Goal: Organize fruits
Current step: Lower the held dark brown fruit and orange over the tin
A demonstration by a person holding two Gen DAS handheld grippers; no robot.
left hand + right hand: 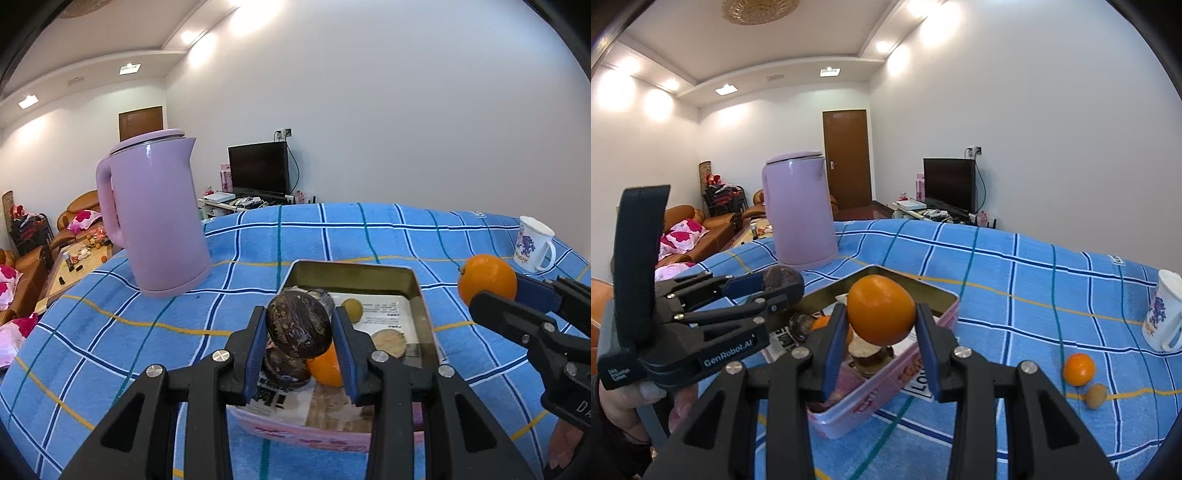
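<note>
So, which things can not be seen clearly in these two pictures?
- Tin: near part of its contents, left wrist view, hidden by the left tongs and the dark fruit they hold.
- Tin floor, right wrist view: mostly covered by the right tongs and their orange.
- Printed paper in the tin: text too small.
- Mug: cut by the picture's rim, right wrist view.

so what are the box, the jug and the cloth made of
Box: looks like thin metal, with dull golden inner walls that shine and a printed pink outside. Jug: glossy lilac body, probably plastic, though coated metal is possible. Cloth: soft woven fabric, blue checked and rumpled.
</note>
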